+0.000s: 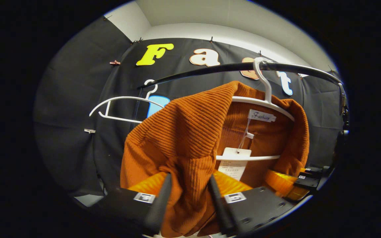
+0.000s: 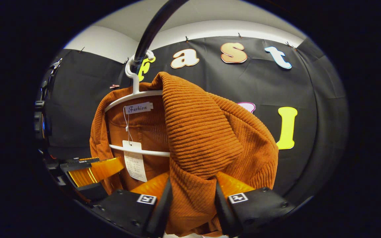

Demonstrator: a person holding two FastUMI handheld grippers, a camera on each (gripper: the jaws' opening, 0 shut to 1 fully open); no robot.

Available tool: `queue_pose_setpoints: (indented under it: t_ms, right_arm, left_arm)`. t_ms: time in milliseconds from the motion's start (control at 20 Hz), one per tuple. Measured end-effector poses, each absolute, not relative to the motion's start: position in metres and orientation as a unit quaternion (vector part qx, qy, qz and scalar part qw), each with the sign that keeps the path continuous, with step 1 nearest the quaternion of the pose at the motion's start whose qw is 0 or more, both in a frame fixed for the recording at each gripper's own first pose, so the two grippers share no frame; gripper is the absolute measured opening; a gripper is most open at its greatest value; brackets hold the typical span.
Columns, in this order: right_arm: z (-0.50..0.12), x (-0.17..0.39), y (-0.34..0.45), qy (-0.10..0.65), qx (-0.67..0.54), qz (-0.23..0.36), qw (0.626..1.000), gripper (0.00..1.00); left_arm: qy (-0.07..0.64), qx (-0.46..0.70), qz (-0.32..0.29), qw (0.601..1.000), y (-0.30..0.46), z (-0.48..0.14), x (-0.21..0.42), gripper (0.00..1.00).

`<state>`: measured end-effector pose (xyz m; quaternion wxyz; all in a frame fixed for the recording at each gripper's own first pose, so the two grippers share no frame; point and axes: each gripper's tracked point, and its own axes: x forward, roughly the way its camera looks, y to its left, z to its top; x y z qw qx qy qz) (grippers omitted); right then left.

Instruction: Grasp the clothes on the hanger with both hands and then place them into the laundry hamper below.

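Observation:
An orange ribbed sweater (image 1: 184,132) hangs on a white hanger (image 1: 266,104) hooked over a black rail (image 1: 210,69). Its near shoulder is pulled up and off the hanger's arm. My left gripper (image 1: 188,198) is shut on a bunched fold of that sweater. In the right gripper view the same sweater (image 2: 203,132) drapes over the white hanger (image 2: 132,96), a paper tag (image 2: 134,162) dangling inside the collar. My right gripper (image 2: 190,201) is shut on the knit at the other shoulder. Each view catches the other gripper low at the side, the right gripper (image 1: 301,181) and the left gripper (image 2: 84,175).
A second, bare white hanger (image 1: 121,107) hangs farther along the rail. The rail (image 2: 150,29) passes right overhead in the right gripper view. A vertical stand post (image 2: 43,112) rises at the left edge there. Black cloth wall stands close behind.

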<state>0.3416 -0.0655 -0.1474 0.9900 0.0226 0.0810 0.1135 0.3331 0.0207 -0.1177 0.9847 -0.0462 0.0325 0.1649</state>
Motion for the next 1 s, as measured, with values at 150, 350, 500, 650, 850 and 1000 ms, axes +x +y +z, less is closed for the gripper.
queue_pose_setpoints:
  t_ms: [150,350,500,650,850,1000]
  right_arm:
    - [-0.151,0.349,-0.069,0.093,0.035,0.119,0.988,0.11]
    - [-0.137,0.354,-0.103,0.073,0.055,0.103,0.990,0.11]
    - [-0.118,0.353,-0.128,0.050,0.103,0.085,0.990,0.10]
    - [-0.087,0.348,-0.139,0.015,0.125,0.091,0.988,0.11]
    - [-0.062,0.363,-0.154,-0.006,0.123,0.098,0.988,0.10]
    - [-0.039,0.368,-0.152,-0.016,0.150,0.124,0.981,0.11]
  left_arm:
    - [0.034,-0.041,0.173,0.983,0.031,-0.112,0.344,0.10]
    - [0.026,-0.014,0.197,0.980,0.055,-0.094,0.331,0.08]
    - [0.013,0.005,0.218,0.976,0.071,-0.076,0.319,0.08]
    - [-0.012,0.044,0.240,0.970,0.081,-0.048,0.305,0.08]
    - [-0.046,0.067,0.246,0.966,0.096,-0.016,0.311,0.07]
    - [-0.051,0.083,0.233,0.968,0.097,-0.005,0.320,0.07]
